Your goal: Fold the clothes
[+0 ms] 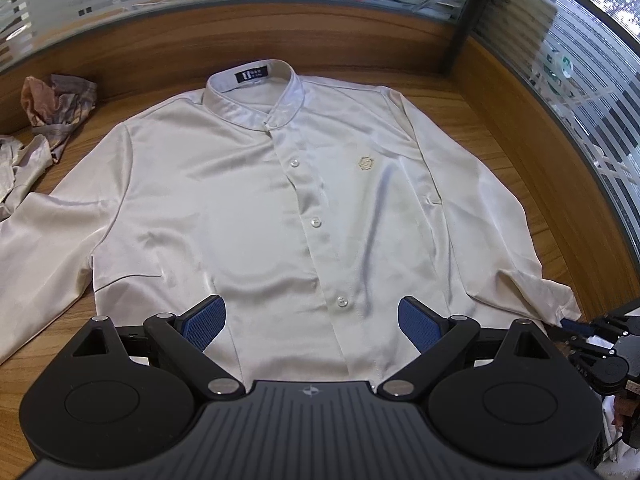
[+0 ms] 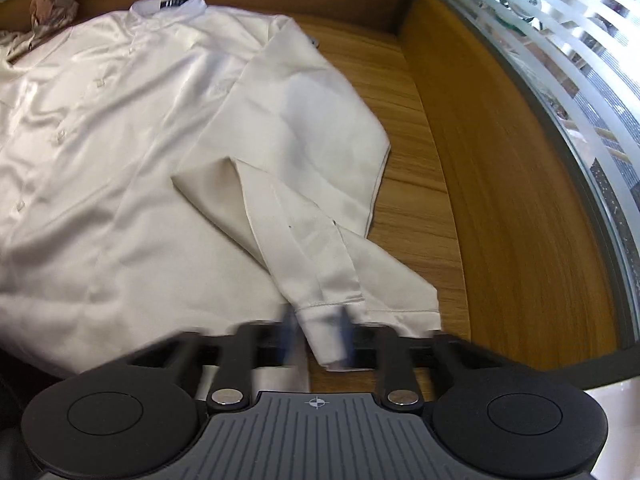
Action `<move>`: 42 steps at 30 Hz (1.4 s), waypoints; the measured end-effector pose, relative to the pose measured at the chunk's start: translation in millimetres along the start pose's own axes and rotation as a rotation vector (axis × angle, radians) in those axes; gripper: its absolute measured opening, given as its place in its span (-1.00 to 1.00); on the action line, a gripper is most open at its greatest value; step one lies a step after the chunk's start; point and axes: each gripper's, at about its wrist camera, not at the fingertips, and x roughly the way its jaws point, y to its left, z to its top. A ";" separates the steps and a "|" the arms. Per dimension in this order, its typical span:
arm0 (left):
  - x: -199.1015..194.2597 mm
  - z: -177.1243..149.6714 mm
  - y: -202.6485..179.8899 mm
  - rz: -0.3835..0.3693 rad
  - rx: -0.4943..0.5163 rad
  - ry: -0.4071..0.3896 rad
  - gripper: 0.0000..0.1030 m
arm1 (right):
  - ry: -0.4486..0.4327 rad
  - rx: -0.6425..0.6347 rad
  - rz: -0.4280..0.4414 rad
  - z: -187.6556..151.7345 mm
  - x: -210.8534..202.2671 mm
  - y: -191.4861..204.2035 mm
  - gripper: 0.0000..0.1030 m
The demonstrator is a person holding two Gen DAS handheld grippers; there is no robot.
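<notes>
Left wrist view, item one: your white shirt point(image 1: 256, 208), buttoned, collar point(image 1: 250, 92) toward the far edge of the wooden tabletop point(image 1: 472, 128), spread front-up across the middle, with a dark label inside the collar and a small gold emblem point(image 1: 365, 164) on the chest. One sleeve point(image 1: 36, 236) runs off toward the tabletop's left edge; the other sleeve point(image 2: 304, 184) lies folded along the shirt's side near the right edge, its cuff point(image 2: 326, 320) at the near edge. Item two: your left gripper point(image 1: 312, 326), blue pads spread wide apart, poised over the shirt's lower front, nothing between them. Item three: your right gripper point(image 2: 316, 332), blurred in its own view, jaws nearly together with the cuff between them; you cannot tell for certain whether the pads press the cloth. Item four: a crumpled beige-pink garment point(image 1: 56, 108) at the far left corner. Item five: a frosted glass partition point(image 1: 568, 92) bordering the far and right edges.
</notes>
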 end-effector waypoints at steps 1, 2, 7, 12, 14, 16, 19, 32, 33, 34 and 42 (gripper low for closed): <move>0.2 0.0 0.2 0.003 -0.004 -0.001 0.86 | -0.004 0.002 0.004 0.4 -2.3 -2.2 -0.78; 0.6 0.0 0.2 0.004 -0.007 -0.001 0.86 | -0.012 0.007 0.007 1.5 -7.3 -4.3 -0.79; 3.4 3.8 -0.8 0.003 -0.019 -0.010 0.86 | -0.068 0.096 0.030 12.3 -46.1 -24.7 -0.81; 9.2 14.6 -4.8 -0.009 -0.015 -0.021 0.86 | -0.122 0.204 0.018 14.8 -92.7 -48.7 -0.82; 13.3 20.5 -5.7 -0.016 -0.016 -0.018 0.86 | -0.130 0.232 0.025 12.6 -107.2 -50.7 -0.82; 16.8 27.3 -6.9 -0.021 -0.012 -0.016 0.86 | -0.132 0.254 0.034 9.8 -119.1 -49.3 -0.82; 20.4 38.3 -7.9 -0.028 0.000 -0.017 0.86 | -0.128 0.281 0.061 5.6 -131.1 -38.3 -0.82; 21.0 68.4 16.0 -0.088 0.124 -0.017 0.86 | -0.113 0.355 0.112 -4.4 -142.4 60.4 -0.83; 20.1 68.6 20.1 -0.097 0.135 -0.016 0.86 | -0.114 0.368 0.099 -5.3 -145.3 67.4 -0.83; 19.2 68.1 24.9 -0.104 0.143 -0.015 0.86 | -0.116 0.382 0.086 -6.3 -148.2 74.1 -0.83; 13.8 60.7 62.6 -0.156 0.188 -0.007 0.86 | -0.119 0.464 -0.012 -16.7 -169.7 122.6 -0.83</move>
